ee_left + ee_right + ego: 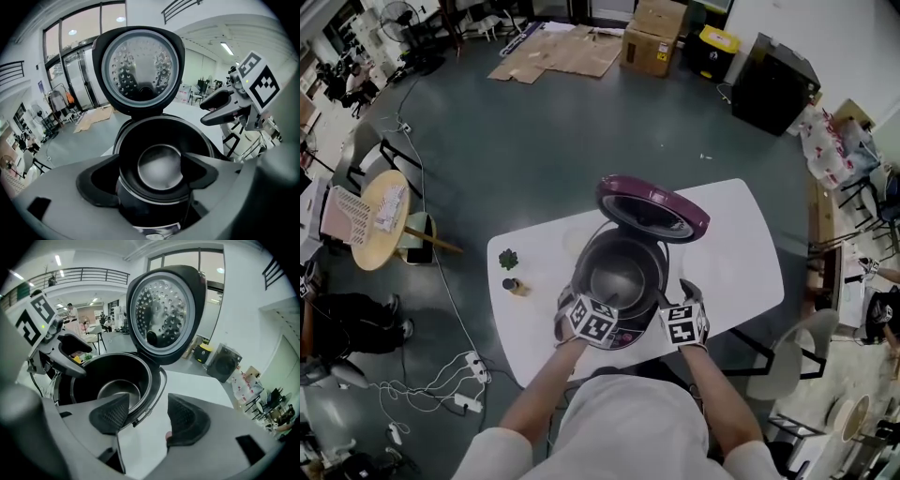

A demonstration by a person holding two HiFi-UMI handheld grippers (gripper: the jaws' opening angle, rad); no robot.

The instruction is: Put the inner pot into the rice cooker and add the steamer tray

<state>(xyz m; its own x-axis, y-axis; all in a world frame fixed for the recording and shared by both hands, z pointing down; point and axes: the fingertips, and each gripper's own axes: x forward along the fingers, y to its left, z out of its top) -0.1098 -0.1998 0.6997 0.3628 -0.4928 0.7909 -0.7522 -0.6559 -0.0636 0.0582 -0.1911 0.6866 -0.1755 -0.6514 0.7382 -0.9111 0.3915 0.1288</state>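
Inner pot [619, 277] is seated in open rice cooker [625, 336] toward the worktop's [741, 253] near edge; left tool [150, 173] and right tool [147, 420] are held spread, empty; the steamer tray, unseen, is judged due next.

The setting is presenting as an open laboratory or workshop hall. Flattened cardboard [558, 52] and a cardboard box [654, 37] are lying on the bare grey floor [534, 131]. Cables [441, 281] and power strips [467, 403] are trailing off the white table's [741, 244] near left corner. A railed mezzanine [89, 273] is overlooking the room.
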